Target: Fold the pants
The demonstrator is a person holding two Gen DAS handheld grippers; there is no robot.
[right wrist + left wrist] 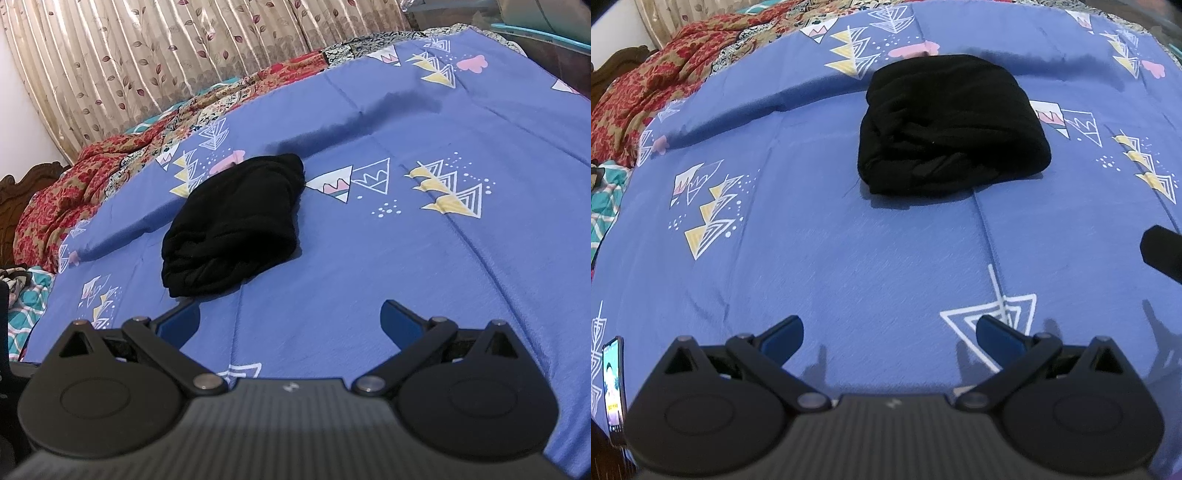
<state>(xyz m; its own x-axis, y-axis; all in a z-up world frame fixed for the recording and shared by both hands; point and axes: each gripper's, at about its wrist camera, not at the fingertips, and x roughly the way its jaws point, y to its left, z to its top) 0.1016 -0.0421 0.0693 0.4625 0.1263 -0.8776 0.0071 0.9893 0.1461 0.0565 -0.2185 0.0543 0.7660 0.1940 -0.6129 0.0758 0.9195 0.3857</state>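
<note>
The black pants [951, 125] lie folded into a compact bundle on the blue patterned bedsheet [849, 258]. In the right wrist view the pants [232, 229] sit ahead and left. My left gripper [889, 334] is open and empty, well short of the bundle. My right gripper [290, 317] is open and empty, its left finger close to the bundle's near edge without touching. A dark part of the right gripper [1163, 254] shows at the right edge of the left wrist view.
A red floral blanket [639, 92] is heaped at the far left of the bed. A phone [613, 387] stands at the left edge. Patterned curtains [184, 55] hang behind the bed. A wooden headboard [29, 177] is at the left.
</note>
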